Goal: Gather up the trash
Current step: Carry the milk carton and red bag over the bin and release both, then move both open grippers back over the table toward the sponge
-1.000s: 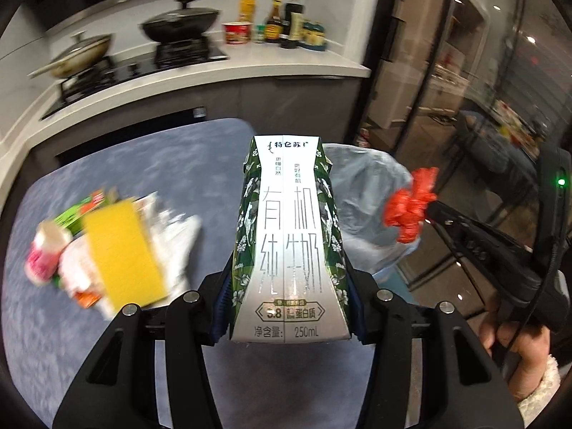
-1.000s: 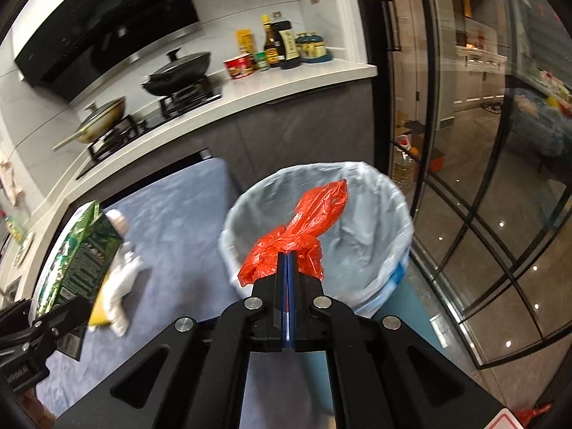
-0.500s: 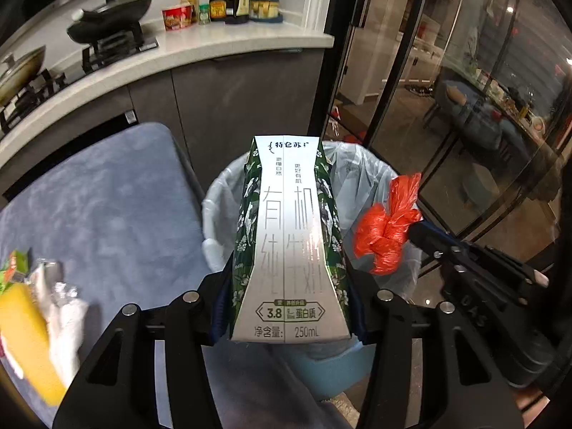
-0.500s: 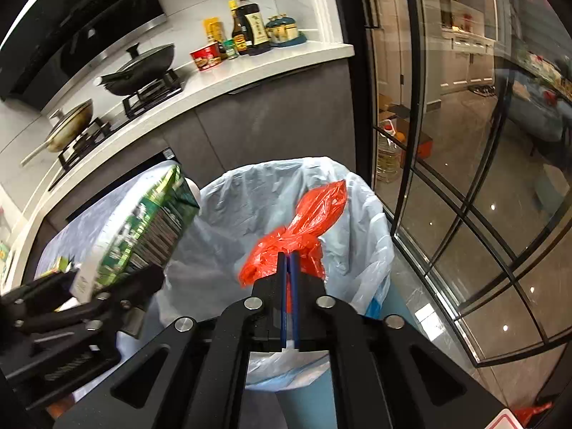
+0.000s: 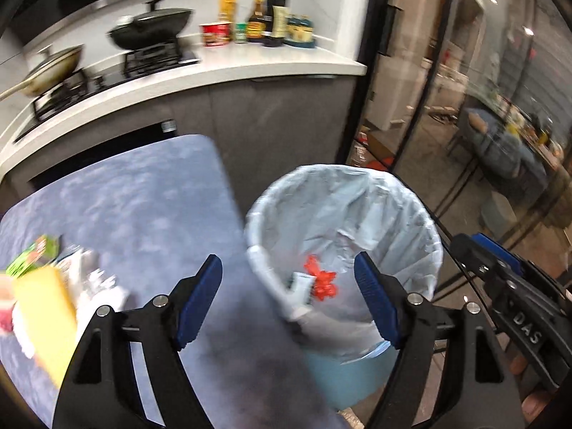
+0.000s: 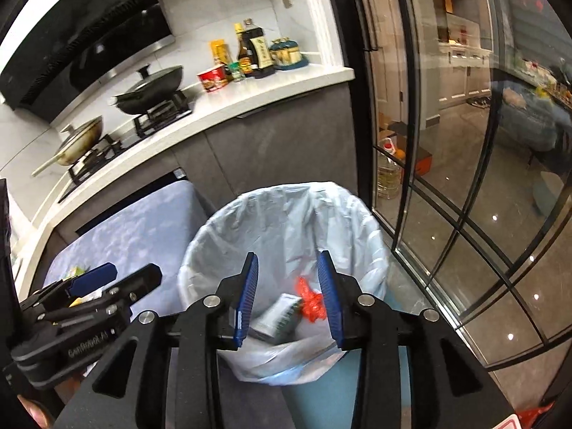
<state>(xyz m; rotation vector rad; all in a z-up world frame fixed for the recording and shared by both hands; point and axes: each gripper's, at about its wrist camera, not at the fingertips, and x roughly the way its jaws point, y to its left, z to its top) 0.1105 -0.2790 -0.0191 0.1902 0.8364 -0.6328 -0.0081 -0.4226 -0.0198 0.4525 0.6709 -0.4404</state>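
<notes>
Carton (image 6: 279,318) and bag (image 6: 311,304) in bin (image 6: 286,214), apparently right of table (image 5: 125,207).

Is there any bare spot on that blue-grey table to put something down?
Yes. The table is bare from its far edge by the dark cabinets across to the corner beside the lined bin. It is crowded at the left edge, where the yellow packet and crumpled wrappers are heaped together.

Milk carton (image 6: 280,316) and red bag (image 6: 310,303) lie inside lined bin (image 6: 286,214)
</notes>
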